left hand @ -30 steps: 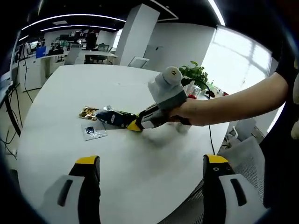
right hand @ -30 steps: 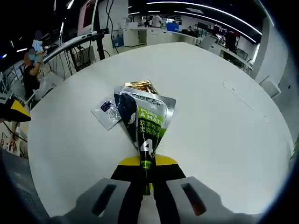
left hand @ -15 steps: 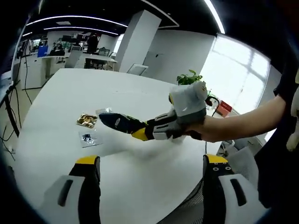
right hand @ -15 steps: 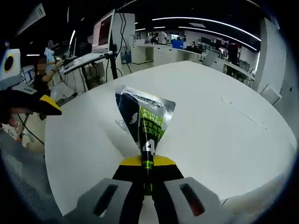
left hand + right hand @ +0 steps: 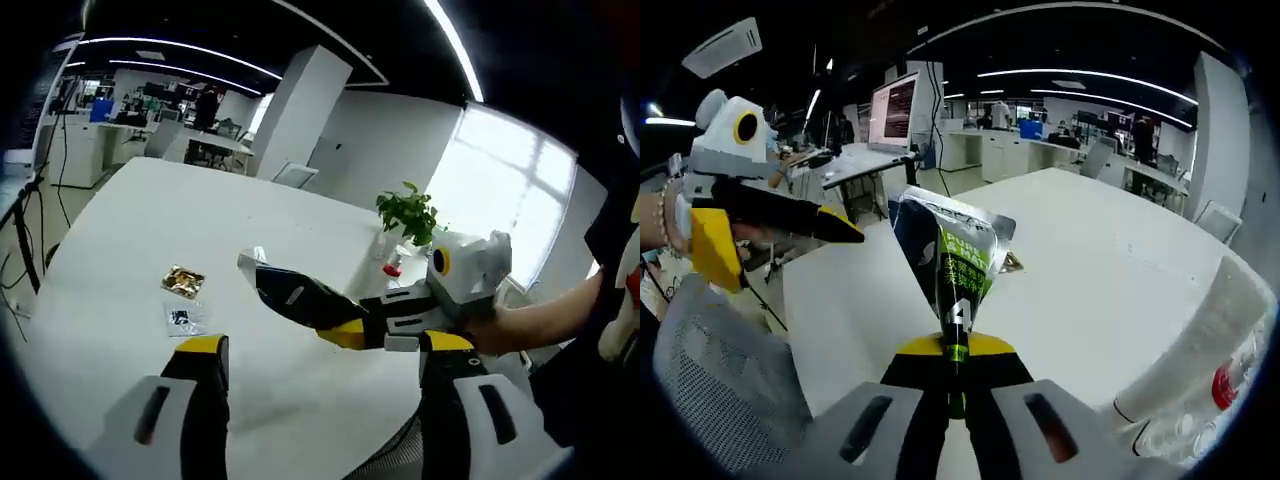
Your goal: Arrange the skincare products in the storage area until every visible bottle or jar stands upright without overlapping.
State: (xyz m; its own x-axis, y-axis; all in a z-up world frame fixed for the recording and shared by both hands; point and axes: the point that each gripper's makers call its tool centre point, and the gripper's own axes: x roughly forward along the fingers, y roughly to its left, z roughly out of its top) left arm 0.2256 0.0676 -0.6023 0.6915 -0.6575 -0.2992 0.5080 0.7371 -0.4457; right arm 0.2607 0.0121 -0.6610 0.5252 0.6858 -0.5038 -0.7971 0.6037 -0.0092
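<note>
The right gripper point(image 5: 952, 385) clamps the sachet point(image 5: 952, 258) by its narrow end, long axis toward twelve o'clock, lifted clear of the bench point(image 5: 120, 230). The left gripper point(image 5: 318, 352), jaws apart and empty, waits at nine o'clock.

Layout: table, sachets, tube
Tube point(image 5: 950, 270) clamped in right gripper point(image 5: 955, 372), above table point(image 5: 120, 230). Two sachets on table: sachet A point(image 5: 183, 281) behind sachet B point(image 5: 184, 318). Potted plant point(image 5: 408, 212) at far edge; left gripper point(image 5: 845, 229) left of tube.
</note>
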